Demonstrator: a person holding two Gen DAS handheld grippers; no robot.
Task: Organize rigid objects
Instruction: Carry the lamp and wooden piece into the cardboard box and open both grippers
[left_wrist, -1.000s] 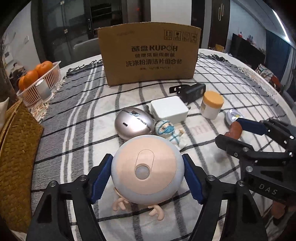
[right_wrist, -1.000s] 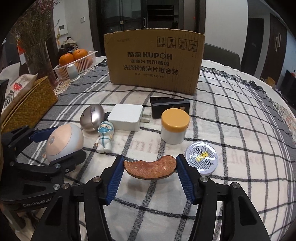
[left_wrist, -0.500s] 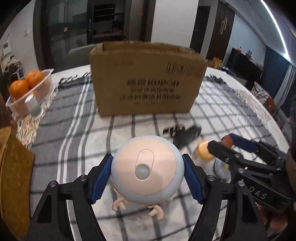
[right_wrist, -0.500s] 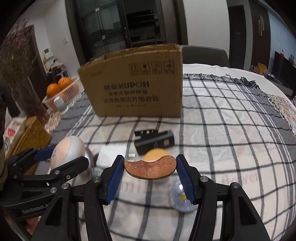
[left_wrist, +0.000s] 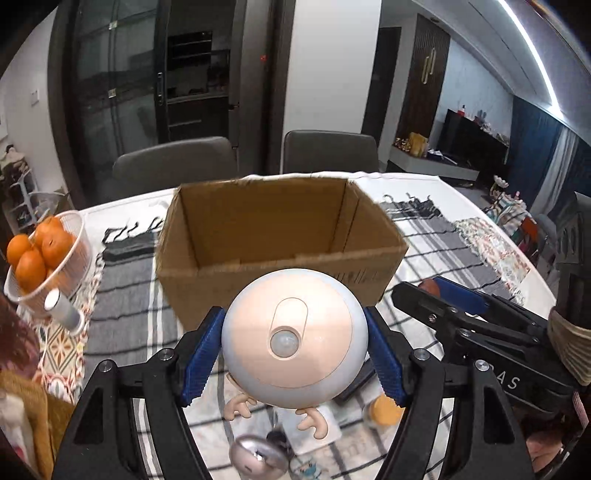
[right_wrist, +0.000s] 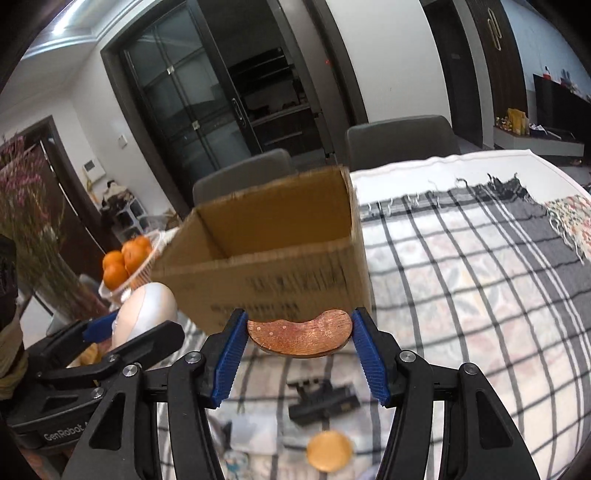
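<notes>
Above the table (right_wrist: 480, 258), near the open box (left_wrist: 273, 236), we are holding a round lamp (left_wrist: 295, 336) in our left tool (left_wrist: 295, 354) and a copper scraper (right_wrist: 299, 334) in our right tool (right_wrist: 299, 350).

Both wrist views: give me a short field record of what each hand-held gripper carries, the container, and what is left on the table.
left hand-held gripper: shut on round night light
right hand-held gripper: shut on brown curved piece
container: open cardboard box, no contents visible
on the table: black clip, orange-lidded jar
background: basket of oranges
</notes>
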